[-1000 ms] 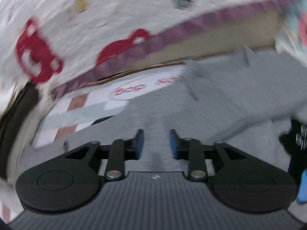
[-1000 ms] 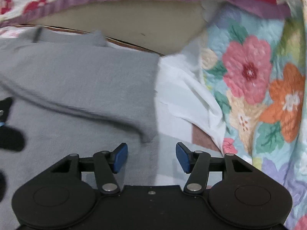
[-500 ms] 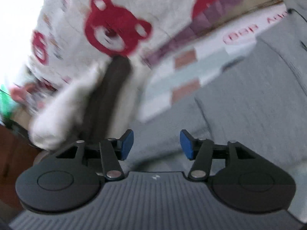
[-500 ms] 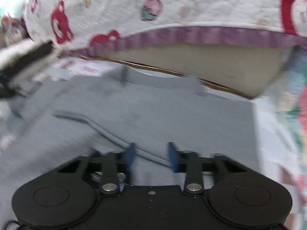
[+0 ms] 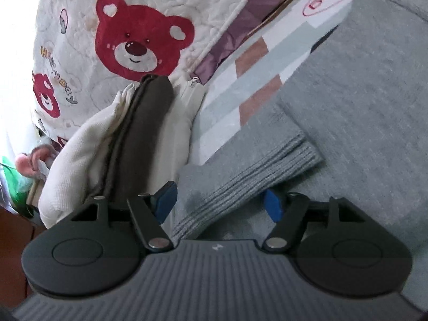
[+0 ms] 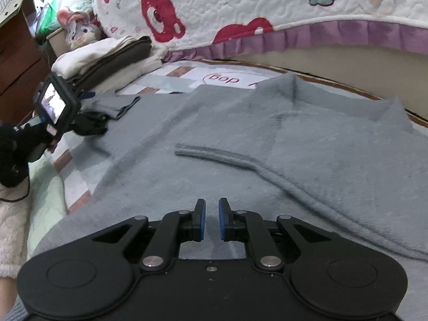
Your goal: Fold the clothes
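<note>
Since the earlier frames both hands have swung toward the left end of the bed: the left wrist view, which a second ago looked across the middle of the garment, now looks at its outstretched sleeve, and the right wrist view has turned away from the floral quilt to take in the whole sweater.

The grey knit sweater (image 6: 267, 139) lies spread flat on the patterned bed sheet (image 6: 184, 80), collar toward the bear-print quilt (image 6: 240, 8) at the back. One sleeve is already folded across the body, its edge showing as a raised ridge. The other sleeve reaches out to the left, toward the stack of folded clothes (image 5: 125, 144), cream around a dark brown layer, that sits just beside it.

The ribbed cuff (image 5: 240, 184) of that sleeve is what the coming move turns on. Its long axis runs diagonally from upper right down toward the tool body, passing between the pads of the left gripper (image 5: 218, 204). The jaws are partway apart and closing; the cuff lies between them, but the pads do not look to be pressing it yet. The left hand is plainly the nearer one.

The right gripper (image 6: 210, 219) hovers low over the sweater's near part with its pads drawn narrow, a slim gap between them and no cloth in it.

My guess is that the sleeve gets pinched and carried across next.
</note>
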Tool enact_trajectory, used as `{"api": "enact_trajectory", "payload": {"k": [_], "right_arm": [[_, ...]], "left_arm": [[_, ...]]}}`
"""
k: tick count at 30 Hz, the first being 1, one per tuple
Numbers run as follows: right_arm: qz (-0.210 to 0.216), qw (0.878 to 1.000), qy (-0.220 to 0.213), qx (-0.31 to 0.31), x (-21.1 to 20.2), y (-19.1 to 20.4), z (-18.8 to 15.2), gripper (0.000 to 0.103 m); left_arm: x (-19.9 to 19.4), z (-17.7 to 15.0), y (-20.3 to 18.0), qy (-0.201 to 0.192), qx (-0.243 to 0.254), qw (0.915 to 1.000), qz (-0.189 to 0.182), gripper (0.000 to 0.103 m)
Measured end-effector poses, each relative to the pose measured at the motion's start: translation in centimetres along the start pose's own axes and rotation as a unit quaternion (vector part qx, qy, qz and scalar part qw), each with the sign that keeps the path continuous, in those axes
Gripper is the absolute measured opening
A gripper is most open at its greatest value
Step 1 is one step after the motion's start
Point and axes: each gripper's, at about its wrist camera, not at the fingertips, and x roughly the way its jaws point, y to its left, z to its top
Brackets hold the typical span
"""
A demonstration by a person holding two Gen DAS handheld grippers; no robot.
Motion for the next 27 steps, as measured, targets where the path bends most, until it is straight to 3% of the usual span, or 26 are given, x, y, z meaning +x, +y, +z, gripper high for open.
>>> {"api": "enact_trajectory", "payload": {"k": [2, 3, 5, 7, 9, 12, 15, 17, 21, 24, 25, 26, 27], "right_arm": [[0.002, 1.000, 0.002, -0.002, -0.3, 0.2, -0.3, 0.015], [0.002, 1.000, -0.002, 0.005, -0.5, 0.1, -0.7, 0.015], [0.000, 1.000, -0.010, 0.023, -1.0, -0.3, -1.4, 0.015], [-0.005, 0.999, -0.018, 0.042, -1.3, -0.7, -2.2, 0.017], [-0.004, 0.997, -0.025, 0.066, -1.0, -1.1, -2.9, 0.018], [0.005, 0.990, -0.033, 0.134, 0.0, -2.1, -3.5, 0.020], [0.023, 0.982, -0.053, 0.179, 0.4, -2.3, -3.9, 0.023], [0.028, 0.979, -0.066, 0.189, 0.0, -2.1, -4.4, 0.026], [0.029, 0.969, -0.083, 0.230, -1.5, -3.1, -6.4, 0.027], [0.024, 0.957, -0.097, 0.272, -3.2, -4.6, -8.2, 0.027], [0.022, 0.953, -0.104, 0.283, -3.8, -5.1, -8.7, 0.027], [0.020, 0.949, -0.110, 0.294, -4.4, -5.6, -9.2, 0.027], [0.015, 0.948, -0.117, 0.297, -5.1, -5.9, -9.5, 0.029]], "left_arm": [[0.8, 0.2, 1.0, 0.022, -0.041, 0.9986, -0.025, 0.010], [0.8, 0.2, 1.4, 0.025, -0.060, 0.9975, -0.029, 0.010], [-0.3, 0.4, 2.4, -0.004, -0.092, 0.9955, -0.023, 0.010], [-2.6, 0.9, 3.2, -0.037, -0.113, 0.9928, 0.007, 0.010], [-5.3, 1.2, 3.3, -0.072, -0.134, 0.9883, -0.007, 0.010], [-8.4, 2.0, 2.7, -0.093, -0.157, 0.9812, -0.062, 0.010], [-10.8, 4.4, 2.8, -0.098, -0.204, 0.9642, -0.139, 0.010], [-12.6, 6.5, 2.8, -0.093, -0.252, 0.9425, -0.199, 0.010], [-16.2, 10.9, 0.7, -0.088, -0.337, 0.8801, -0.322, 0.010], [-19.4, 14.5, -2.7, -0.123, -0.339, 0.8404, -0.405, 0.011], [-19.8, 15.5, -4.0, -0.123, -0.335, 0.8212, -0.445, 0.013], [-20.0, 16.3, -5.4, -0.122, -0.331, 0.7999, -0.486, 0.023], [-20.3, 17.2, -6.8, -0.121, -0.325, 0.7768, -0.525, 0.045]]}}
